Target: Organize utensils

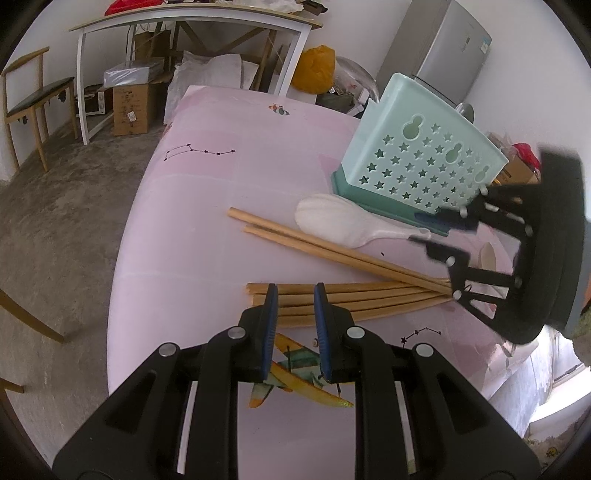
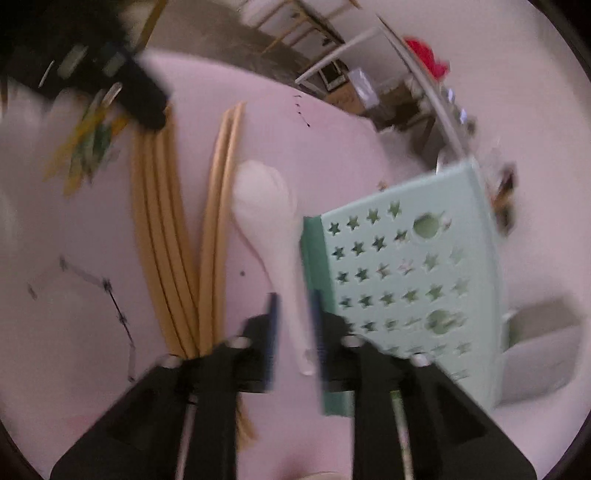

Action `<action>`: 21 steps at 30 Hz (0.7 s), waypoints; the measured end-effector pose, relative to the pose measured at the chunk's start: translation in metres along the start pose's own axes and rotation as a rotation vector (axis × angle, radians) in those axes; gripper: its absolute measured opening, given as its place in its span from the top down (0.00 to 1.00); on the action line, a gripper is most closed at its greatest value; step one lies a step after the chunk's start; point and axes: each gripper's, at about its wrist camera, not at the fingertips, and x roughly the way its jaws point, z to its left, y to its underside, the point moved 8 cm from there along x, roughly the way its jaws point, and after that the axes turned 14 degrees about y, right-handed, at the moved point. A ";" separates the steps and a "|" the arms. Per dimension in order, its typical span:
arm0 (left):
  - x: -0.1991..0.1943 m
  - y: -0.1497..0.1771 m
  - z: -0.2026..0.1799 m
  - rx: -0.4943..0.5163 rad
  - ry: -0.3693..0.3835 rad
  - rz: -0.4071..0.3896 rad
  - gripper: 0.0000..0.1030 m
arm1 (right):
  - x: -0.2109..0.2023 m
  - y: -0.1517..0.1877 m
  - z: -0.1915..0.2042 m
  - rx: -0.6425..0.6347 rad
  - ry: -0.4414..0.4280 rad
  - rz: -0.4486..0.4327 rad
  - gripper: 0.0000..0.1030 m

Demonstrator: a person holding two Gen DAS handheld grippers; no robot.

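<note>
On the pink tablecloth (image 1: pixel 192 229) a white spoon (image 1: pixel 332 221) (image 2: pixel 264 199) lies beside a mint star-holed utensil holder (image 1: pixel 413 155) (image 2: pixel 406 266). Two wooden chopsticks (image 1: pixel 314 240) (image 2: pixel 221 184) lie slanted. A bundle of several more chopsticks (image 1: pixel 369 295) (image 2: pixel 159 221) lies crosswise under my left gripper (image 1: pixel 295 295), which is open by a narrow gap and holds nothing. My right gripper (image 2: pixel 295 299) (image 1: pixel 419 229) straddles the spoon's handle end. Its pads stand slightly apart from the handle, so it is open. The right wrist view is blurred.
Behind the table stand a white desk (image 1: pixel 192 18), a cardboard box (image 1: pixel 129 107), a yellow bag (image 1: pixel 314 70), a wooden chair (image 1: pixel 29 96) and a silver fridge (image 1: pixel 443 48). The holder stands close against my right gripper's right finger.
</note>
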 end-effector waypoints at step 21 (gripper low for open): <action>0.000 0.001 0.000 0.005 0.012 0.005 0.82 | 0.034 0.006 -0.001 0.258 -0.348 0.094 0.87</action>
